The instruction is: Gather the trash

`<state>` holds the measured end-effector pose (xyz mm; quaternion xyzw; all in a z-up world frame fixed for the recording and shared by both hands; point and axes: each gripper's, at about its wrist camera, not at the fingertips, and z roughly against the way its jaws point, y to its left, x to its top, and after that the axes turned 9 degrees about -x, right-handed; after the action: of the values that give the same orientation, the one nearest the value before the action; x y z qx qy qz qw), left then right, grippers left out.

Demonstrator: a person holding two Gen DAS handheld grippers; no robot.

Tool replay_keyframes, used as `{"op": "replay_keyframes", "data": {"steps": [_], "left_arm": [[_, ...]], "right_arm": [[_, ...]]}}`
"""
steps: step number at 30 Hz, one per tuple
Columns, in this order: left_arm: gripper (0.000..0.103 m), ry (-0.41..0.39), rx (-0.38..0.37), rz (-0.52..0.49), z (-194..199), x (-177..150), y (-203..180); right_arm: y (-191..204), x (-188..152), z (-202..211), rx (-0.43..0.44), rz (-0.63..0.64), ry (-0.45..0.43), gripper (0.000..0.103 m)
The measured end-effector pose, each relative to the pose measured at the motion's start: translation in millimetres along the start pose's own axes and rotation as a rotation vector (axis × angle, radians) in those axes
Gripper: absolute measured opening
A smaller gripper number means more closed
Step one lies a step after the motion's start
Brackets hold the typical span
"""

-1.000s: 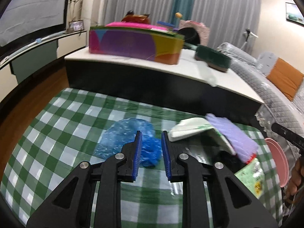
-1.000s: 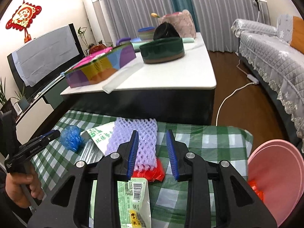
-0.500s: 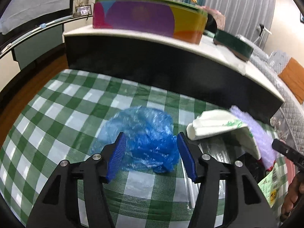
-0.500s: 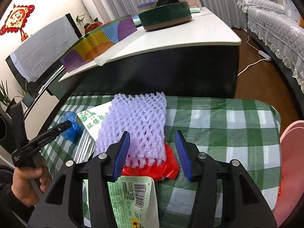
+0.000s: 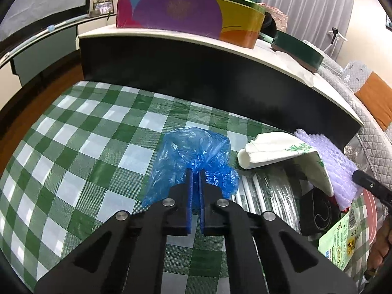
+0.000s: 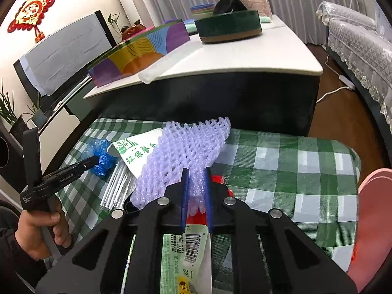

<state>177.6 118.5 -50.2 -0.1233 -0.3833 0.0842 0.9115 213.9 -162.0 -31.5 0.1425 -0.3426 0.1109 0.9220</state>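
Observation:
My left gripper (image 5: 195, 175) is shut on a crumpled blue plastic bag (image 5: 193, 152) that lies on the green checked cloth (image 5: 73, 147). My right gripper (image 6: 195, 172) is shut on a purple foam fruit net (image 6: 186, 152), which lies over a red wrapper (image 6: 216, 180) and a white paper bag with green print (image 6: 137, 149). A green snack packet (image 6: 186, 252) lies under the right gripper. The blue bag (image 6: 99, 155) and the left gripper (image 6: 91, 161) show at the left of the right wrist view.
A pink bin (image 6: 370, 223) stands at the right edge of the cloth. A clear plastic sleeve (image 5: 267, 193) and a black object (image 5: 316, 210) lie among the trash. A black-sided white-topped table (image 5: 220, 73) with boxes rises just behind the cloth.
Both grippers went from open to shut: the left closed on the blue bag, the right closed on the purple foam net, after both moved down and forward.

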Motion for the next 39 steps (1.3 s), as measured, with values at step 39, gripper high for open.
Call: {"op": "replay_keyframes", "data": {"steps": [39], "left_arm": [[0.002,-0.153,-0.122,-0.133,103.7,-7.8,-60.0]], "right_arm": [[21.0,-3.2,172.2,-0.190,0.157,-0.257,0.010]]}}
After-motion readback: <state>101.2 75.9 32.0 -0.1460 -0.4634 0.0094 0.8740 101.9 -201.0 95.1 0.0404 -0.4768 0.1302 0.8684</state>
